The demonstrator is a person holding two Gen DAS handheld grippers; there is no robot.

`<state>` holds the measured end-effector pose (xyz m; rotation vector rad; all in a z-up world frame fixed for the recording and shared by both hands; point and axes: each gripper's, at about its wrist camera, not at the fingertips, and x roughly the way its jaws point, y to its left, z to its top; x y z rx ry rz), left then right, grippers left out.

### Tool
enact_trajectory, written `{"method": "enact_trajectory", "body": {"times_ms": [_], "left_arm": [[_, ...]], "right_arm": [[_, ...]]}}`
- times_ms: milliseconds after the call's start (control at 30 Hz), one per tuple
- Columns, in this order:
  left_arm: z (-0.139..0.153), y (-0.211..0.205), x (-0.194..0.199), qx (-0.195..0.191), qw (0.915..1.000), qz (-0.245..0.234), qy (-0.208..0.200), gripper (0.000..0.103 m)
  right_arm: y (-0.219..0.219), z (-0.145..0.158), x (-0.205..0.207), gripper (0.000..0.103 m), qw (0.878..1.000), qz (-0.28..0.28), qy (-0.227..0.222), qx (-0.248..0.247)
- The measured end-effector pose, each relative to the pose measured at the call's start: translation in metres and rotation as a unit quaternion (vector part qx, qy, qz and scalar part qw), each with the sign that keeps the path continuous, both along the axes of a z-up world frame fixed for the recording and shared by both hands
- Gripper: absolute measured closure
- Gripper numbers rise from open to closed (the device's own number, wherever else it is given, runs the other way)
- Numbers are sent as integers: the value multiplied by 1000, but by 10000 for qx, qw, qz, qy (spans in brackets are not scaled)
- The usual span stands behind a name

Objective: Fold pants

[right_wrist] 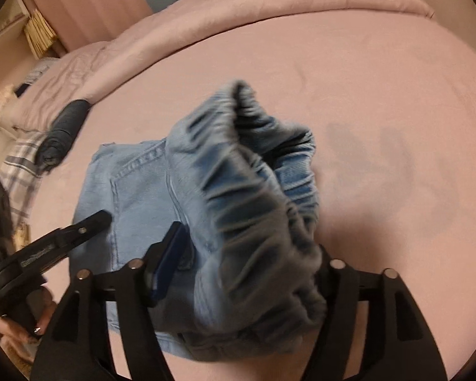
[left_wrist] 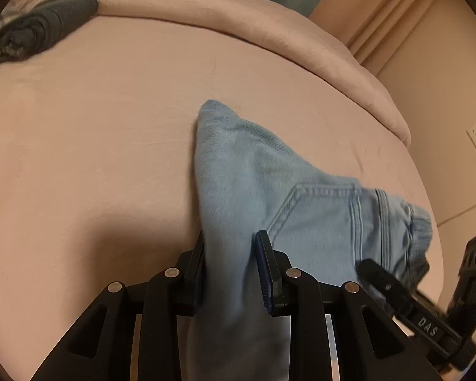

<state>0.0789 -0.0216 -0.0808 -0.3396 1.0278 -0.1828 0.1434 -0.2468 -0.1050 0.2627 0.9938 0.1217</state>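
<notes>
- We see light blue denim pants (left_wrist: 288, 197) lying partly folded on a pink bed (left_wrist: 95, 127), with a back pocket seam facing up in the left wrist view.
- Our left hand-held gripper (left_wrist: 231, 270) has a fold of the pants' leg fabric running between its two fingers; the pads sit close against the cloth on both sides, so we read it as clenched on the pants.
- Our right hand-held gripper (right_wrist: 241, 273) stands wide, and the gathered elastic waistband (right_wrist: 257, 165) bunches up between its fingers. The right finger is hidden behind the cloth, so we cannot tell for sure whether the pads press on it; it looks released.
- In the right wrist view the left hand-held gripper reaches in from the lower left, its tip resting on the denim beside the pocket, with a hand (right_wrist: 31, 320) holding its grip.
- A rolled dark grey garment (right_wrist: 63, 130) lies well apart from the pants, near the rumpled pink comforter (right_wrist: 206, 25) at the far edge of the bed.
- A plaid cloth (right_wrist: 22, 165) lies just beside that dark roll.
</notes>
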Motion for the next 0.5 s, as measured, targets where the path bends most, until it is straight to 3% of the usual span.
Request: {"method": "enact_trajectory", "body": {"times_ms": [33,67,100,167,300,367,500], "left_arm": [[5,1,-8,140,9999,-30,-28,75],[10,2,-11,232,9997,-61,-51,65],[17,4,-22,265,9995,-90,-107,60],[28,9,-38,193,9994,-88,-279,42],[51,20,-77,41,9975,-46,-701,25],[58,22,-90,106,9970,13,-767,10],[61,28,-110,207,9958,300,-838,8]], "right_arm": [[-1,3,-6,28,9999,14,-34,-108],[2,10,-13,20,9995,3,-112,-279],[1,17,-19,17,9990,-22,-233,-388],[3,35,-34,16,9970,-74,-548,-543],[-1,62,-60,5,9925,-109,-1049,-614],[1,73,-72,2,9896,-91,-1293,-625],[10,81,-86,0,9842,-84,-1543,-865]]}}
